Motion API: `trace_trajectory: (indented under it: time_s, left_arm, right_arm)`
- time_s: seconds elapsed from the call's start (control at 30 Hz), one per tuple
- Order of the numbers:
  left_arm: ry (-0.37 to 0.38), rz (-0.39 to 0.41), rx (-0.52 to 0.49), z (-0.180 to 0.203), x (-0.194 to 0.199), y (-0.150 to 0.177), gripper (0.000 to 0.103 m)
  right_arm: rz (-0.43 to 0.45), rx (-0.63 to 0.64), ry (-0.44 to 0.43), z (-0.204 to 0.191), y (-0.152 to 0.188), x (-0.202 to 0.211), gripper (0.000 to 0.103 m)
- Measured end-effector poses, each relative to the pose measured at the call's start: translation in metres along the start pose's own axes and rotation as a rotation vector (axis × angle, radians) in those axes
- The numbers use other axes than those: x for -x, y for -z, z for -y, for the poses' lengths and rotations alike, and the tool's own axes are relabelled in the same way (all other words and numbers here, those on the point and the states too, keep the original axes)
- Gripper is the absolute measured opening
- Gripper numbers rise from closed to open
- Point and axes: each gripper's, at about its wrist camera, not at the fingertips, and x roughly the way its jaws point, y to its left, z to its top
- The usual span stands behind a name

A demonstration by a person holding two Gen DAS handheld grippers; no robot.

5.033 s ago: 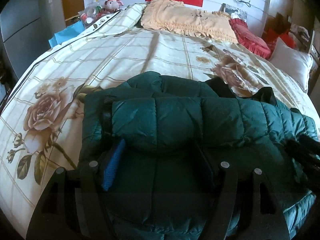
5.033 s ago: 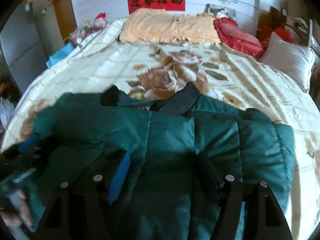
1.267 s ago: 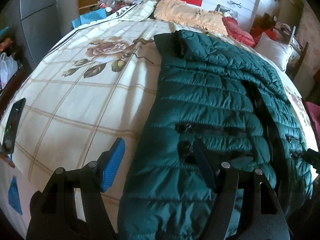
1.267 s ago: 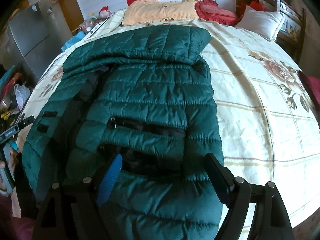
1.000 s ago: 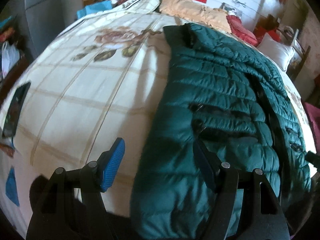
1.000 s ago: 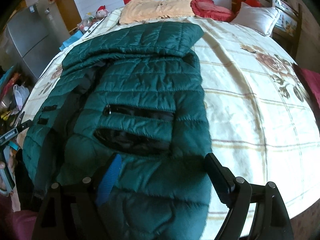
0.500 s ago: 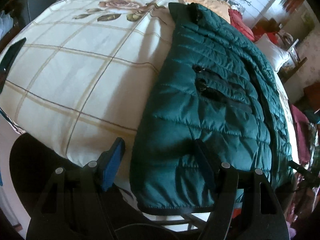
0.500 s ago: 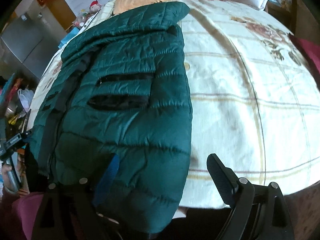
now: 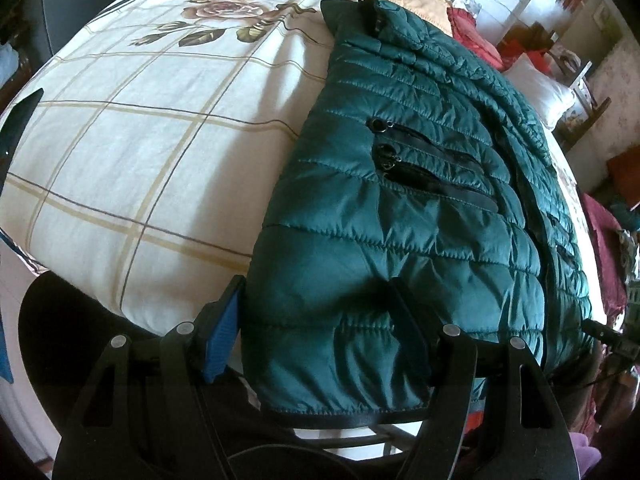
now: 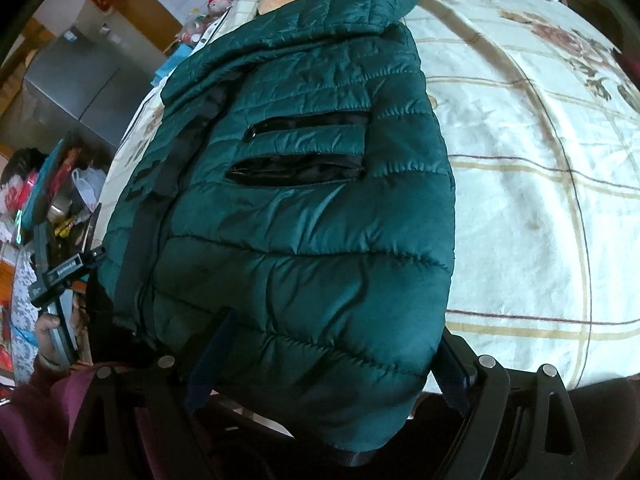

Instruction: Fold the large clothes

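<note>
A dark green quilted puffer jacket (image 9: 420, 208) lies lengthwise on the bed, collar far, hem hanging over the near bed edge. Its black zip pockets face up. My left gripper (image 9: 320, 332) is open, its jaws straddling the hem's left corner without pinching it. In the right wrist view the same jacket (image 10: 320, 220) fills the frame, and my right gripper (image 10: 324, 364) is open around the hem's right corner. The left gripper's handle (image 10: 60, 276) shows at the far left there.
The bed has a cream checked cover with rose prints (image 9: 132, 140). Pillows and cushions (image 9: 536, 92) lie at the headboard. A grey cabinet (image 10: 80, 88) and clutter stand left of the bed. The person's maroon sleeve (image 10: 44, 420) is at the lower left.
Both grippers have drawn back and down to the jacket's hem at the near bed edge. The jacket, folded in a bundle five seconds ago, now lies stretched out full length.
</note>
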Motion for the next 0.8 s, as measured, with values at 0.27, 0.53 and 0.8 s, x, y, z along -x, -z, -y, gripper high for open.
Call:
trace_trajectory:
  time_s: [0.27,0.53,0.8]
  left_arm:
    - [-0.026,0.008,-0.018,0.0034,-0.0011,0.0015,0.071]
    - [-0.029,0.006,-0.027,0.0042,-0.0014,0.0017,0.071]
    - [-0.030,-0.011,-0.070,0.0096,-0.0033,0.0014,0.071]
  right_arm:
    - [-0.012,0.012,0.010,-0.0022,-0.0035,-0.0036,0.088]
    - [0.000,0.006,-0.015,-0.0018,-0.0061,-0.0065,0.090]
    - [0.017,0.044,-0.004,-0.0055,-0.0062,-0.0060,0.073]
